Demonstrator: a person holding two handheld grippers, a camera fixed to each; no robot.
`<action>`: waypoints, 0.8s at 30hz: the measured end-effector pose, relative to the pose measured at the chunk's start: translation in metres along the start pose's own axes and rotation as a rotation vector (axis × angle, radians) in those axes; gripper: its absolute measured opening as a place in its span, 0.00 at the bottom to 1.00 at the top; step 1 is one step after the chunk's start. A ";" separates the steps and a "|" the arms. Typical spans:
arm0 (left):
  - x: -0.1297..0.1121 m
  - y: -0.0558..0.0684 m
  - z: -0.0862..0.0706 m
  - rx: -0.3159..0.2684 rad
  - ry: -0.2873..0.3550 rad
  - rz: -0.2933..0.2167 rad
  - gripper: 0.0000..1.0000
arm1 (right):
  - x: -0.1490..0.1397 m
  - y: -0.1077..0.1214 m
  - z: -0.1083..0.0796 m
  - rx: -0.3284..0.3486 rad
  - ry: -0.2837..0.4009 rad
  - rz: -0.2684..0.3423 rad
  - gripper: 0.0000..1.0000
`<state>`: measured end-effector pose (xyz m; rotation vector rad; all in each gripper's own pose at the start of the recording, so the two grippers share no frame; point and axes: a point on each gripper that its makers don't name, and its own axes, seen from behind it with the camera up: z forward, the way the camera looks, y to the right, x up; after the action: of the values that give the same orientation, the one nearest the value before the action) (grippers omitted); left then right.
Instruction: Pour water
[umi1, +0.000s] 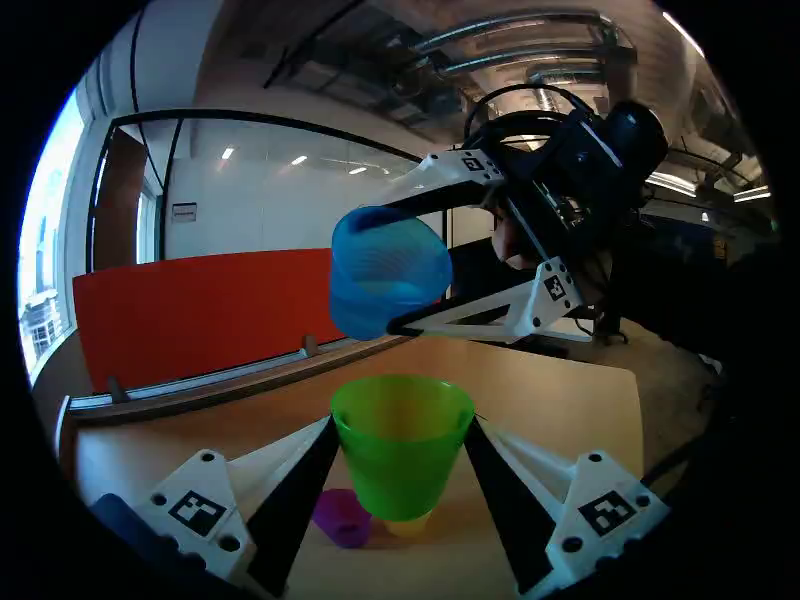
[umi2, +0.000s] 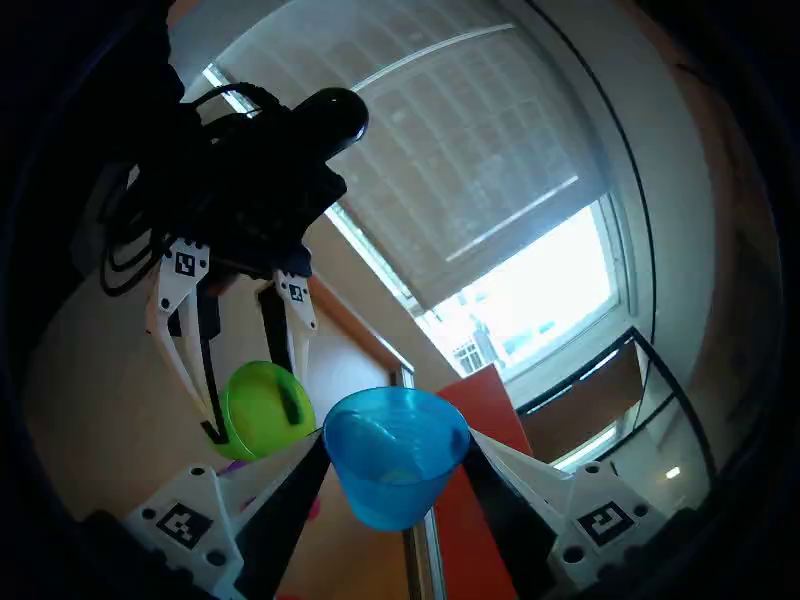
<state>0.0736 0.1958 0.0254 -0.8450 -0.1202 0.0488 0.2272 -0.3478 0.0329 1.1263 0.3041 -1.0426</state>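
Translucent blue cup (umi1: 388, 270), green cup (umi1: 402, 450), purple cup (umi1: 342, 517), red panel (umi1: 200, 310), tan wooden table (umi1: 560, 400).

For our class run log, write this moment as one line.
left gripper: shut on green cup | right gripper: shut on blue cup, tilted above green cup

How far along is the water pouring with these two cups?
Done: both cups are gripped, the left gripper holding the green cup upright, the right gripper holding the blue cup above it. In hand: the blue cup is tilted, but whether water flows is unclear. Left: finishing the pour.
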 end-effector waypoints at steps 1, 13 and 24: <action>0.000 0.000 0.000 0.000 0.001 -0.001 0.86 | 0.000 0.000 0.000 -0.001 -0.002 -0.005 0.92; -0.001 0.002 0.002 -0.004 0.003 -0.001 0.86 | 0.001 0.003 0.001 -0.010 -0.017 -0.054 0.91; 0.000 0.002 0.003 -0.006 0.007 -0.003 0.86 | 0.000 0.008 0.002 -0.015 -0.030 -0.091 0.91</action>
<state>0.0734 0.2000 0.0260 -0.8508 -0.1149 0.0426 0.2325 -0.3491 0.0387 1.0907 0.3417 -1.1342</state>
